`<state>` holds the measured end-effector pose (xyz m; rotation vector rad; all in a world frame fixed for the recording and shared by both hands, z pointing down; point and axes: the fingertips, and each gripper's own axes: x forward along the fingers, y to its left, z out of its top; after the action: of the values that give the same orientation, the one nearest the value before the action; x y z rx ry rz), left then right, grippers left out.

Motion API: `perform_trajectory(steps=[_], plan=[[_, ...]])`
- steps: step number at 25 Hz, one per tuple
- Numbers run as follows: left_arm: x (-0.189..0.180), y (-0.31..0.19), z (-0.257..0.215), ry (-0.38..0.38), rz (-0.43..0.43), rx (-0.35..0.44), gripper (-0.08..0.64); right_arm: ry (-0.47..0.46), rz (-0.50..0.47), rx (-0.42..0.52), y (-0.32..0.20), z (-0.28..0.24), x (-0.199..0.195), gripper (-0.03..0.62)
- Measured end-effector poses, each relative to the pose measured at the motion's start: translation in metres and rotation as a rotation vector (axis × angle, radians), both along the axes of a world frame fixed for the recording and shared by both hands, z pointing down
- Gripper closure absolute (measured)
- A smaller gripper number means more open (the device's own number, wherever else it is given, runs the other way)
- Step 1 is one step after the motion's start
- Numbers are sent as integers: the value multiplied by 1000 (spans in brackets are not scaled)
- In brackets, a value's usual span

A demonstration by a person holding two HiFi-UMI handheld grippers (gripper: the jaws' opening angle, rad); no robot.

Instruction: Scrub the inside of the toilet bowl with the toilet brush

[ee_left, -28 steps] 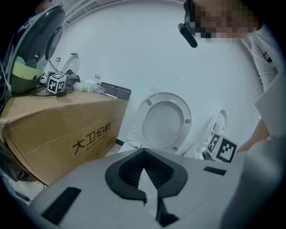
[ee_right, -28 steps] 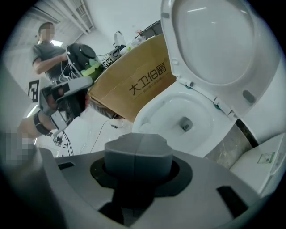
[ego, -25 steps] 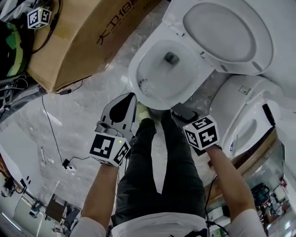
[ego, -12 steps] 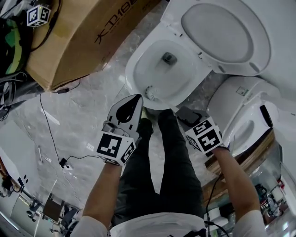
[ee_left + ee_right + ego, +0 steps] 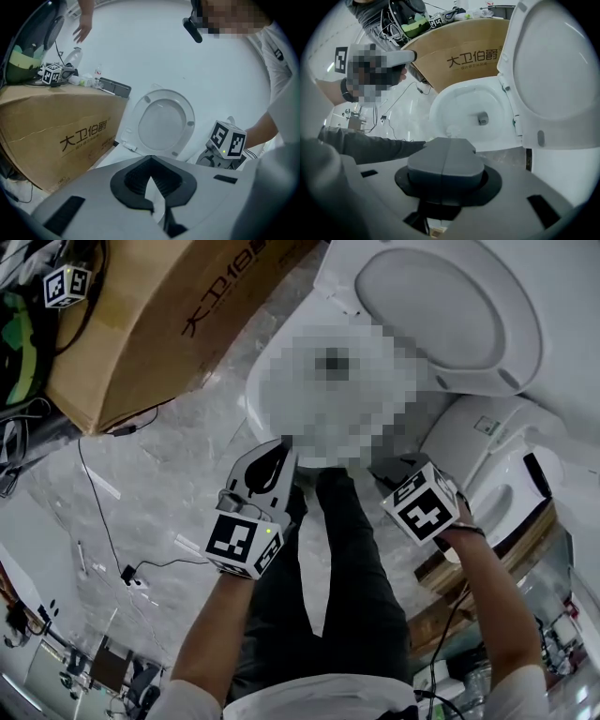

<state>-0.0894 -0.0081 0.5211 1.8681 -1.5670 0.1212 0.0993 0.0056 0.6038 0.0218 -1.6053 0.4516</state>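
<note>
Head view: left tool hovers just short of the near rim of the toilet bowl, jaws slightly apart, nothing in them. Right tool is beside it at the bowl's near right, both above the operator's dark trouser legs. Bowl interior is masked here. Lid is up. There's a cardboard box on the marble floor left of the bowl and a second white ceramic fixture to its right. No toilet brush shows.

Left gripper view: ribbed pads are spread with a narrow slot between them, white porcelain shows through, empty. Raised lid is ahead, box to the left.

Right gripper view: jaws are pressed flat together, single seam, nothing pinched, aimed into the bowl. A small whitish fuzzy patch sits on the near inner wall. It could be the brush head, can't confirm, and no handle shows anywhere.

My read: the brush isn't in hand yet. Expect it to be light, with a stiff thin plastic handle and a springy bristle head, slick if wet. Clamp across the handle in its upper part, well clear of the bristles, and firmly, since a round shaft will tend to twist in the jaws under scrubbing load. The right tool has to open first.
</note>
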Motion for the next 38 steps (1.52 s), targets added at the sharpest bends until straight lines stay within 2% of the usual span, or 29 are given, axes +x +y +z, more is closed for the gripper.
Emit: perform_trajectory(steps=[3,8,15,17,20,22,24,31,34,37,38], plan=[[5,-4,1,-3,13,2,554,26,-55,25,-11,-1,2,433],[9,-7,5,-7,21,3,554,85,-153,133,-33,-1,8,433],[8,-10,7,-10,30,-6,554,152,-224,251,-58,-6,11,433],[8,-10,9,-9,35,-6,554,164,-210,291,-65,-7,14,433],[8,-11,9,-13,45,-9,554,144,-106,326,-68,-4,14,433],[10,-11,8,-13,56,-10,554,118,15,356,-67,-2,18,433],[13,-13,4,-14,68,-11,554,81,193,370,-64,0,23,433],[17,-17,4,-39,160,-10,554,-141,1010,288,-36,16,39,434],[22,-18,7,-51,204,-12,554,-284,1380,240,-30,17,41,434],[29,-21,7,-63,249,-21,554,-504,1790,131,-30,15,42,434],[32,-21,7,-66,264,-23,554,-562,1898,90,-31,16,44,434]])
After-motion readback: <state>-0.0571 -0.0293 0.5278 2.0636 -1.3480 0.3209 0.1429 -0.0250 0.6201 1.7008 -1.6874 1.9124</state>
